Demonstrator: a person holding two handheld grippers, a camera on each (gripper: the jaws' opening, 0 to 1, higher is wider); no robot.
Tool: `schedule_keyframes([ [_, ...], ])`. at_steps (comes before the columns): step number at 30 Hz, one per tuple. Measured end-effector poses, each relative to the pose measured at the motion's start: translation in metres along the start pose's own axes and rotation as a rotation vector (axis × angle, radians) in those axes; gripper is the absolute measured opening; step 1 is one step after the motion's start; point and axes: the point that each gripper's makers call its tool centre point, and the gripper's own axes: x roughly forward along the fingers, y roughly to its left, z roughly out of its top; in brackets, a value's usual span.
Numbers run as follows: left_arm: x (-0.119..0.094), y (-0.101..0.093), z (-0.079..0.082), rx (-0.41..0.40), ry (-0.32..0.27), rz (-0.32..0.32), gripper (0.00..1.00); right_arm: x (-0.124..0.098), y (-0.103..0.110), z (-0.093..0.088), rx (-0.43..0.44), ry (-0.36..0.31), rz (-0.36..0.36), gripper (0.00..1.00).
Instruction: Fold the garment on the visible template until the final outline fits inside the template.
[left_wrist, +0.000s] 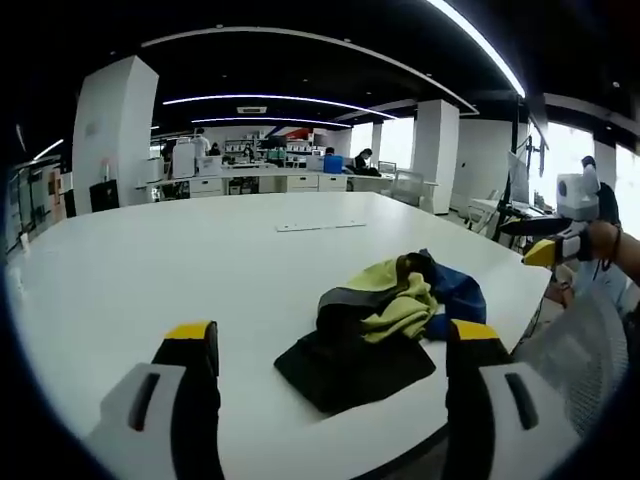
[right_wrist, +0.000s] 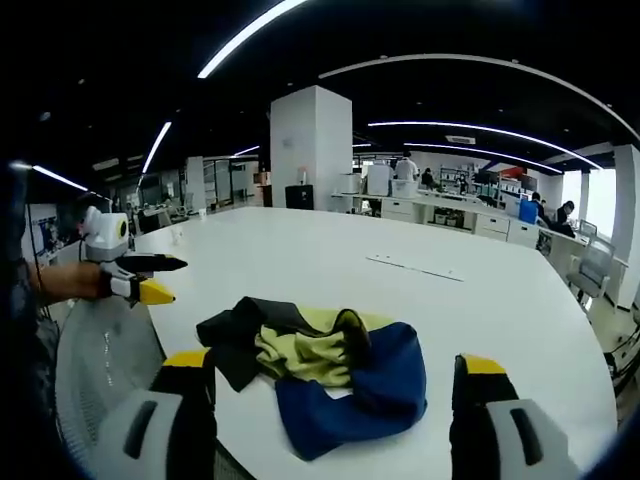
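Wide left gripper (left_wrist: 332, 345) and right gripper (right_wrist: 335, 375), crumpled garment (right_wrist: 325, 380) between, bare white table (left_wrist: 180, 260), mesh chair (right_wrist: 105, 350) beside

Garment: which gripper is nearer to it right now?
Too close to call. The garment lies just ahead of the open left gripper; the open right gripper frames it just as closely. Neither touches it.

We see big white table (left_wrist: 200, 260), thin pale strip (left_wrist: 321, 226) lying far across it. Far off we note white column (right_wrist: 311, 148), office desks (right_wrist: 440, 215) with seated people, ceiling light strips (left_wrist: 275, 100).
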Motion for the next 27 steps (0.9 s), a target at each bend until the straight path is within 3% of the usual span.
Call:
schedule_keyframes([
  [7, -0.004, 0.006, 0.007, -0.016, -0.023, 0.025, 0.86, -0.002, -0.002, 0.001, -0.013, 0.005, 0.011, 0.98],
  [11, -0.005, 0.002, 0.013, -0.045, -0.035, 0.008, 0.77, -0.004, -0.008, 0.005, -0.024, -0.007, 0.006, 0.95],
  [16, -0.002, -0.001, 0.023, -0.007, -0.030, 0.018, 0.74, -0.004, -0.017, 0.011, -0.021, -0.028, 0.009, 0.88],
  [23, 0.013, -0.003, 0.028, 0.031, -0.020, 0.018, 0.65, 0.004, -0.026, 0.014, -0.025, -0.031, 0.037, 0.70],
  [27, 0.025, -0.005, 0.025, 0.007, -0.003, 0.003, 0.59, 0.013, -0.031, 0.012, -0.041, -0.020, 0.059, 0.60],
])
